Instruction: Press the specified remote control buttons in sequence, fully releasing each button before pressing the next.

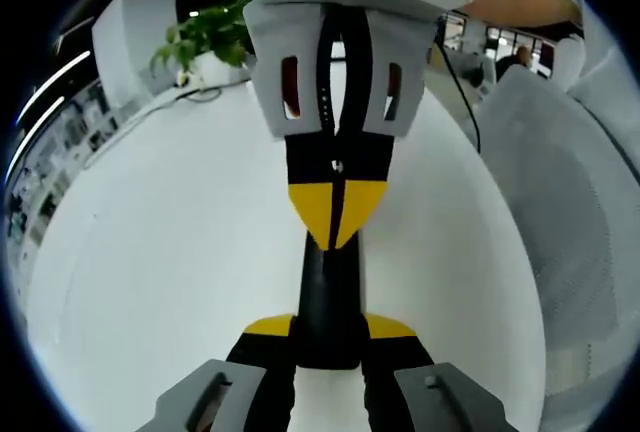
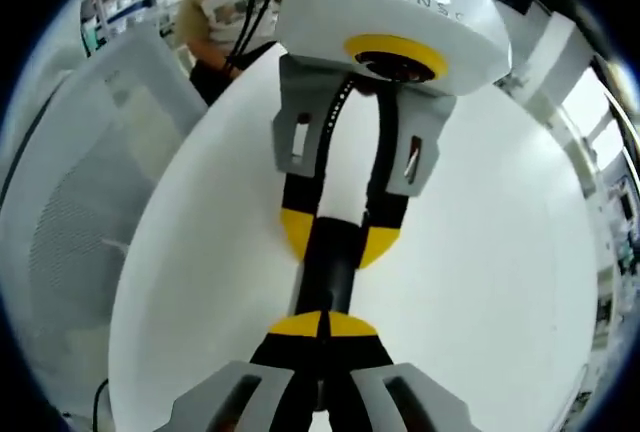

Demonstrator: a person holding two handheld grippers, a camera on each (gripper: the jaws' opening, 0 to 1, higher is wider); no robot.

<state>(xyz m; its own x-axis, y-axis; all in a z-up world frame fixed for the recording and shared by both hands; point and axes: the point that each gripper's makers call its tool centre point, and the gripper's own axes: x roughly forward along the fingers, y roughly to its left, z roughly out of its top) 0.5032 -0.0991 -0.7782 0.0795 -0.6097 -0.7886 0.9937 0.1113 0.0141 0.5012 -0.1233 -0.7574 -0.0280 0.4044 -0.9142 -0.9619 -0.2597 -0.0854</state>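
Remote control (image 1: 328,302), a slim black bar, lay lengthwise at centre frame of the left gripper view, above a white round table (image 1: 150,252). The left gripper (image 1: 330,337) rose from the bottom edge with its yellow-tipped jaws drawn in against the bar's near end, gripping it on both sides. From the top of that frame the right gripper (image 1: 335,222) reached down, jaws pressed together into a single yellow point resting on the bar's upper face.

In the right gripper view the same bar (image 2: 330,267) ran up the middle, the right gripper (image 2: 322,327) closed tip to tip over its near part and the left gripper (image 2: 340,237) clasping it further up, its jaws spread only as wide as the bar.

No buttons could be made out under the tips, so which key was being touched could not be told. The risk was judged to lie there: a blunt closed tip might bridge two neighbouring keys, or slide along the smooth face and land a key out of order. A hard push might also tilt the bar in the left gripper's clasp or slip it free. Lifting too little would leave a key half pressed.

A potted plant (image 1: 205,37) stood at upper left.
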